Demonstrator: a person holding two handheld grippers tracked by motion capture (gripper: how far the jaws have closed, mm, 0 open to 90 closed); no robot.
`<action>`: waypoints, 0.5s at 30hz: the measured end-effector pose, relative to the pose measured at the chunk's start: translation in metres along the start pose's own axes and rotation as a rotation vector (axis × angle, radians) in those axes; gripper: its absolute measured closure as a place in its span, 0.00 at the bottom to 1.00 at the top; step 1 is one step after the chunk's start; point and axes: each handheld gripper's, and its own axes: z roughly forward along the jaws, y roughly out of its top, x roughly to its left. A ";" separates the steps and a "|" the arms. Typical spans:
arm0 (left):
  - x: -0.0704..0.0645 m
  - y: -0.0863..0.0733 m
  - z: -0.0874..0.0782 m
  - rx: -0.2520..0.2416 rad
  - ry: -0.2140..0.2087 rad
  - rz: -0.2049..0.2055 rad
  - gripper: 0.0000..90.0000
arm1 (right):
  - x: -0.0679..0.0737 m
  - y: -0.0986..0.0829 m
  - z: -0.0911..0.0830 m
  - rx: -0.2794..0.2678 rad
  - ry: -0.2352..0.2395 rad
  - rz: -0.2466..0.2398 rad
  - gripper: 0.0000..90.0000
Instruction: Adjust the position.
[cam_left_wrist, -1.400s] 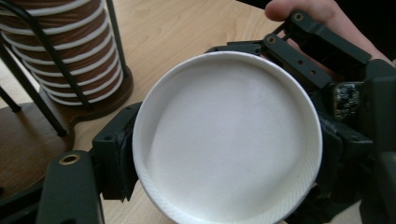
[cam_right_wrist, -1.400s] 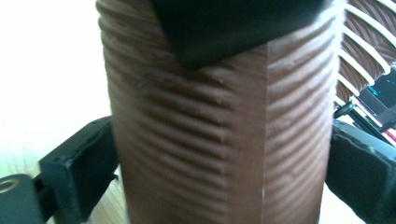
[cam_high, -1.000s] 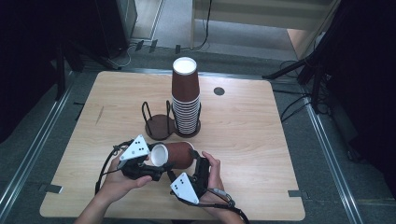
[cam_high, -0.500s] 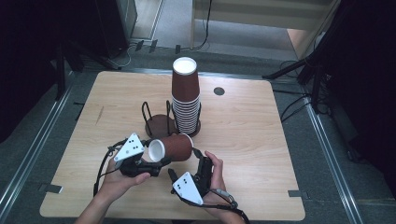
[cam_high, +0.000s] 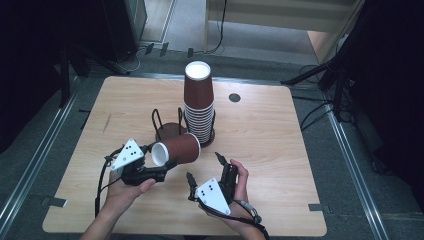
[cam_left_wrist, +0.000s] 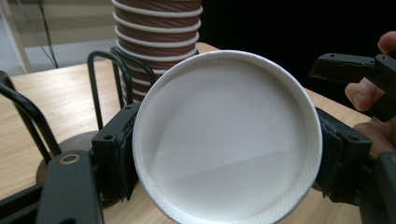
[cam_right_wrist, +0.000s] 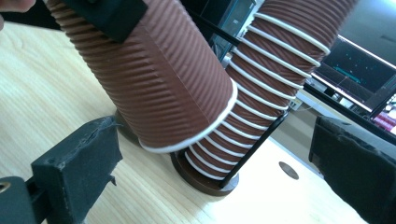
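While the left hand-held gripper (cam_high: 165, 167) sits in the lower left of the high view, its jaws are clamped on a brown cup (cam_high: 177, 149) that lies on its side above the desk (cam_high: 270, 130). The white bottom of the cup faces the lower left of the frame, and its open rim points toward the cup stack (cam_high: 199, 102) in the middle. In the left gripper view the white round bottom (cam_left_wrist: 227, 135) takes the centre, with one black jaw pressed on each side of it.

The stack stands upright in a black wire holder (cam_high: 212, 134) on a dark round base. A second holder (cam_high: 167, 127) with two wire loops stands just beside it on the left, and the held cup is in front of it. I cannot tell whether the cup rim touches the stack; in the right gripper view the rim (cam_right_wrist: 196, 135) is very near the ribbed cups of the stack (cam_right_wrist: 275, 60).

The right hand-held gripper (cam_high: 205, 167) is in the lower middle of the high view, held in a hand (cam_high: 237, 187). Its jaws stand wide apart and hold nothing. A small dark round hole (cam_high: 234, 97) is in the desk at the upper right of the stack.
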 end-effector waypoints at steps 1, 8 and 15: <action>0.000 0.000 -0.001 -0.009 0.006 0.003 0.26 | -0.001 0.000 0.000 -0.002 -0.001 0.010 0.02; 0.004 -0.002 -0.002 -0.087 0.009 -0.001 0.26 | -0.008 -0.001 0.002 0.032 -0.092 0.051 0.06; 0.000 -0.005 0.002 -0.111 0.026 0.032 0.26 | -0.021 -0.003 0.001 0.060 -0.114 0.219 0.07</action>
